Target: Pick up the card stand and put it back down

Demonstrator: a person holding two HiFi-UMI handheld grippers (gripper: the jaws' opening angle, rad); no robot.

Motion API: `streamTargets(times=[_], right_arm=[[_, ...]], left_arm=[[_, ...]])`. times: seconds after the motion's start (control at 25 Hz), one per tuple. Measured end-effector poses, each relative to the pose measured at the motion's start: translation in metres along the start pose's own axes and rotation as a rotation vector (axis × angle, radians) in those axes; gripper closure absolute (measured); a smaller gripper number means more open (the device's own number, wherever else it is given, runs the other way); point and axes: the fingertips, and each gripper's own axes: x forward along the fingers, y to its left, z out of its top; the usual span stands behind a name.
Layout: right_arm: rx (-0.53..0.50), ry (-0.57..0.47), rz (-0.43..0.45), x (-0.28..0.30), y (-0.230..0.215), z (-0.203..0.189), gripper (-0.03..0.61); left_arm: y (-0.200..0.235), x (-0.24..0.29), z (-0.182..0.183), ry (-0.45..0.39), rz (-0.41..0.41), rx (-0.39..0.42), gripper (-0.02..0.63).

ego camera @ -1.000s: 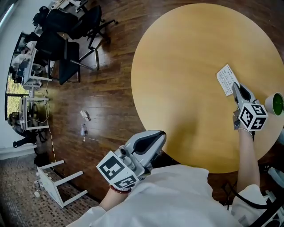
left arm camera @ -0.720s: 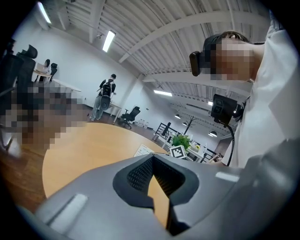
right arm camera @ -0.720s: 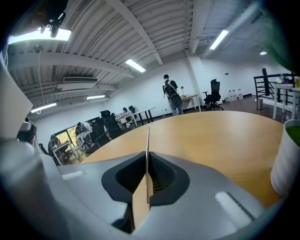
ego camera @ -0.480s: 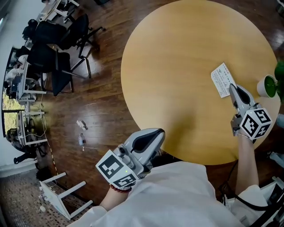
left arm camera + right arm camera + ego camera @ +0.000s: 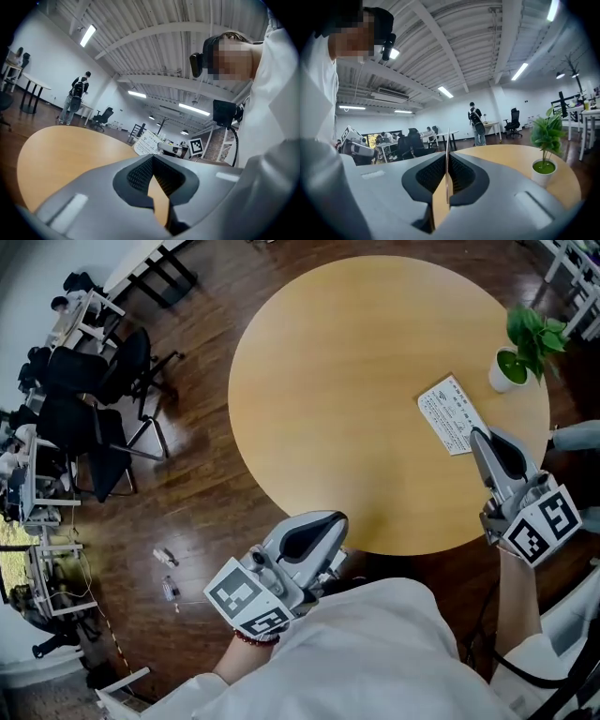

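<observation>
The card stand [image 5: 451, 414], a clear sheet holding a white printed card, is at the right of the round wooden table [image 5: 356, 381]. My right gripper [image 5: 477, 438] is shut on its near edge. In the right gripper view the sheet [image 5: 447, 140] shows edge-on, pinched between the two pads of that gripper [image 5: 446, 164]. I cannot tell whether the stand touches the table. My left gripper [image 5: 338, 525] hangs just off the table's near edge, shut and empty [image 5: 153, 161]. From there the card stand [image 5: 149, 142] shows across the table.
A small potted plant [image 5: 516, 357] in a white pot [image 5: 544, 171] stands on the table just beyond the card stand. Office chairs [image 5: 94, 418] and desks are on the dark wood floor to the left. A person [image 5: 476, 123] stands far off.
The head view has swung, so the whole table and the potted plant now show. My right gripper has stayed on the card stand's near edge. The left gripper has not moved.
</observation>
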Motion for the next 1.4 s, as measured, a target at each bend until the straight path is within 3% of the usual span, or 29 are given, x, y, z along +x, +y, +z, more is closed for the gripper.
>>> streamTargets(times=[0.2, 0.32, 0.52, 0.64, 0.8, 1.08, 1.2, 1.4], right_arm=[[-0.057, -0.001, -0.052, -0.066, 0.098, 0.0, 0.557], [-0.118, 0.011, -0.1, -0.101, 0.162, 0.002, 0.557], [-0.087, -0.043, -0.16, -0.118, 0.246, -0.009, 0.557], [-0.125, -0.049, -0.176, -0.137, 0.286, -0.03, 0.557], [-0.125, -0.048, -0.175, -0.149, 0.338, -0.039, 0.557], [-0.195, -0.103, -0.167, -0.183, 0.39, -0.018, 0.557], [-0.182, -0.113, -0.165, -0.203, 0.392, -0.022, 0.557], [-0.149, -0.118, -0.203, -0.237, 0.38, -0.032, 0.557]], left_arm=[[-0.052, -0.069, -0.006, -0.064, -0.137, -0.009, 0.612], [-0.074, -0.115, -0.011, -0.074, -0.179, 0.002, 0.612], [-0.063, -0.17, -0.036, -0.079, -0.256, 0.001, 0.612], [-0.075, -0.196, -0.054, -0.097, -0.341, 0.057, 0.612], [-0.095, -0.239, -0.05, -0.114, -0.378, 0.067, 0.612], [-0.144, -0.253, -0.04, -0.134, -0.477, 0.131, 0.612], [-0.168, -0.244, -0.044, -0.104, -0.505, 0.161, 0.612], [-0.202, -0.231, -0.053, -0.079, -0.537, 0.137, 0.612]])
